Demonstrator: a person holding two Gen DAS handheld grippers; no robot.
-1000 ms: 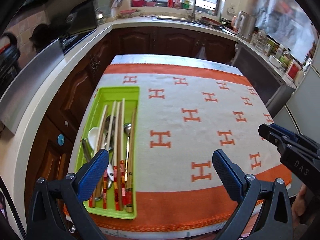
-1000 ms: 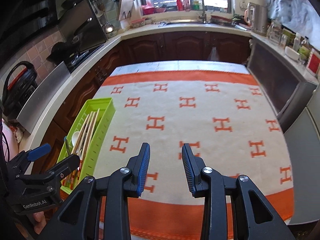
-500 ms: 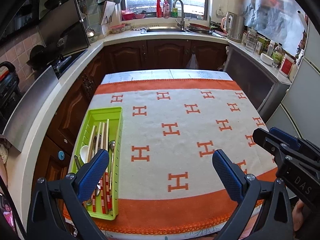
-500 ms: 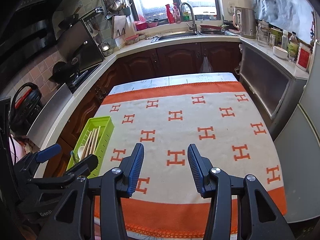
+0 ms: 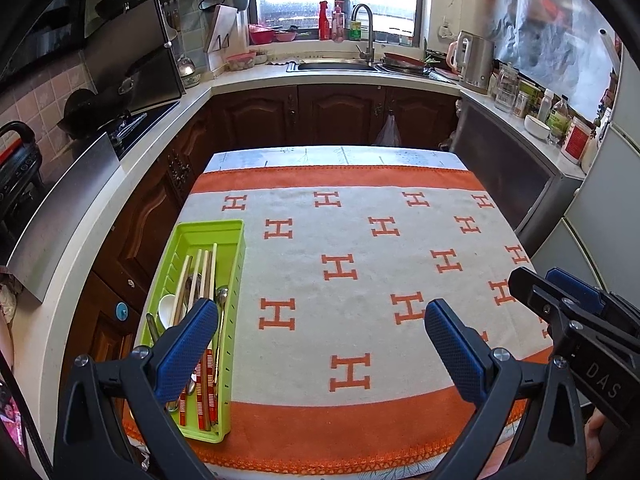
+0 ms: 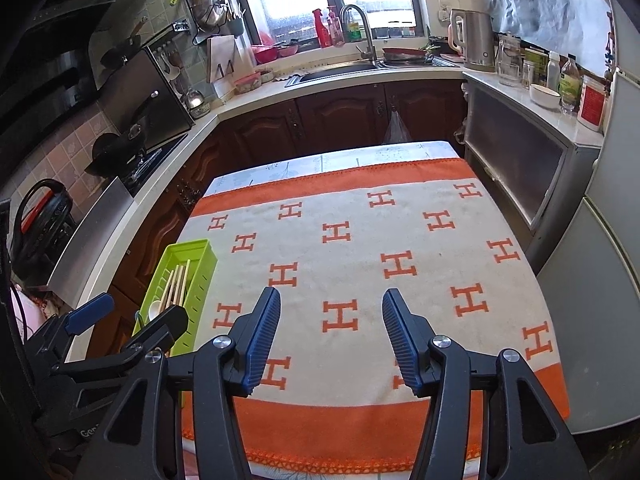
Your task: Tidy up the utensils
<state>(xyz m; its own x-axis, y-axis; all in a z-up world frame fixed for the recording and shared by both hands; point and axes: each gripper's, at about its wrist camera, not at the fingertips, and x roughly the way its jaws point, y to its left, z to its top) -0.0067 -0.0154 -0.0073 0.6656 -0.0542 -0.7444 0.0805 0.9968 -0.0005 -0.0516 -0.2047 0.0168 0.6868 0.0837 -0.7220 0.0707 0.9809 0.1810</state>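
Note:
A lime green utensil tray [image 5: 208,232] sits at the left edge of the table, on a white cloth [image 5: 340,240] with orange H marks. In it lie wooden chopsticks [image 5: 205,270], a white spoon [image 5: 166,312] and a metal spoon [image 5: 222,294]. My left gripper [image 5: 318,320] hangs wide open above the cloth's near part, its left finger over the tray's near end, nothing between its fingers. My right gripper [image 6: 331,300] hovers over the cloth to the right of the tray [image 6: 192,246]. Its jaws are opening and hold nothing.
Dark wood cabinets and a pale counter wrap around the table: a stove [image 6: 136,160] at left, a sink [image 5: 336,66] at the back, a fridge [image 6: 608,280] at right. The table's near edge has an orange border [image 6: 340,420]. A person's hand [image 5: 596,440] shows at lower right.
Both grippers drew back and upward from the table, so the tray and cloth look smaller and farther. The right gripper's jaws spread wider. The left jaws kept their width.

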